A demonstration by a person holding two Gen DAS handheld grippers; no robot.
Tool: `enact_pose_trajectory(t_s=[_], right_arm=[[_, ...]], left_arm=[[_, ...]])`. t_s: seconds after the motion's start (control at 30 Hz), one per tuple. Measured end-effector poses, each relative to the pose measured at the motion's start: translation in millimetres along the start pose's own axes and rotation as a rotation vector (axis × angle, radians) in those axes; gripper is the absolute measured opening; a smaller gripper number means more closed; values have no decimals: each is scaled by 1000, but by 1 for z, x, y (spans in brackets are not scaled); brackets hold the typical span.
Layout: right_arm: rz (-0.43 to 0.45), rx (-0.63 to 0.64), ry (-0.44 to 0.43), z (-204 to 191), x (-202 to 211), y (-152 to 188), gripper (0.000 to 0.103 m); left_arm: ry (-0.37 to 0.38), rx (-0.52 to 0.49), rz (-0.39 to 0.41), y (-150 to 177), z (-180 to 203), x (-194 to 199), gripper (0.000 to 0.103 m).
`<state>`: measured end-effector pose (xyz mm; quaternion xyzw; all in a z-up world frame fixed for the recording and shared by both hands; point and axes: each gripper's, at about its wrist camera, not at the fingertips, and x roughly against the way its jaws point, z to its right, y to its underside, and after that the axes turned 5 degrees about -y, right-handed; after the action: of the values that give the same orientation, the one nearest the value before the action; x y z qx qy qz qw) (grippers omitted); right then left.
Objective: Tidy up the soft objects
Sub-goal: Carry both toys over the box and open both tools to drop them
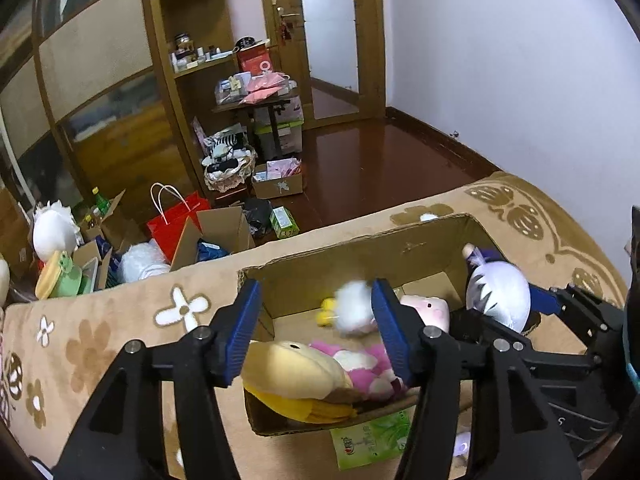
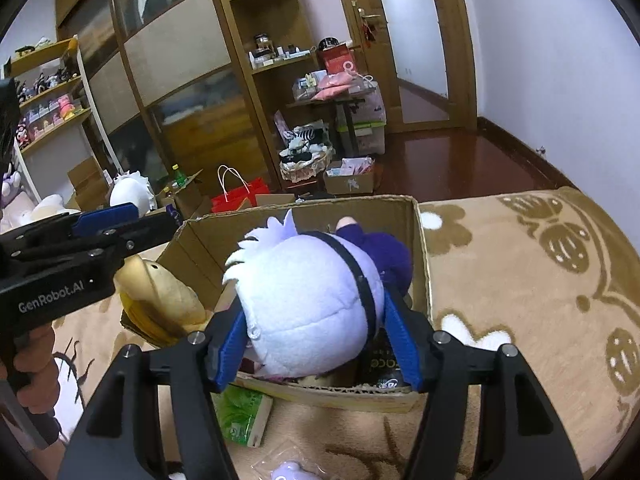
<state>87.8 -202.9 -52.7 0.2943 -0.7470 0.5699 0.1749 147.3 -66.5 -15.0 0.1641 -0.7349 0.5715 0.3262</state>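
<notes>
While the left gripper (image 1: 316, 332) hangs over the near end of the cardboard box (image 1: 360, 256), its blue pads stand apart and touch no toy. A fluffy white toy (image 1: 354, 308) with yellow bits shows between them, blurred, down inside the box. Below it lie a pink and white plush (image 1: 368, 364) and a big tan and yellow plush (image 1: 296, 380) that leans over the near wall of the box. A small pink toy with a face (image 1: 430, 310) lies farther right on the box floor.

The right gripper (image 2: 316, 344) has a white-haired doll (image 2: 304, 300) between its pads. The doll's big round head fills the gap and both pads press on its sides, so the gripper is holding it. A black strap runs over the head, and the doll's purple body points toward the far wall of the box. The doll sits over the right end of the box, at about rim height.

The box stands on a tan bed cover (image 2: 520, 280) with a flower pattern. A green tissue pack (image 2: 240, 416) lies on the cover, just beside the near wall of the box. A person's hand (image 2: 32, 356) holds the handle of the left gripper.
</notes>
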Motion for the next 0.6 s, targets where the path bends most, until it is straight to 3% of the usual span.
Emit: enact_pose_trajectory(t_s=[0.17, 0.33, 0.6], right_arm=[[5, -9, -7, 2, 1, 0, 78], [21, -2, -5, -3, 11, 1, 90], [15, -2, -7, -12, 27, 7, 102]], left_arm=[[-12, 24, -6, 2, -9, 4, 67], [-43, 55, 2, 7, -18, 15, 89], [-45, 88, 6, 18, -30, 36, 98]])
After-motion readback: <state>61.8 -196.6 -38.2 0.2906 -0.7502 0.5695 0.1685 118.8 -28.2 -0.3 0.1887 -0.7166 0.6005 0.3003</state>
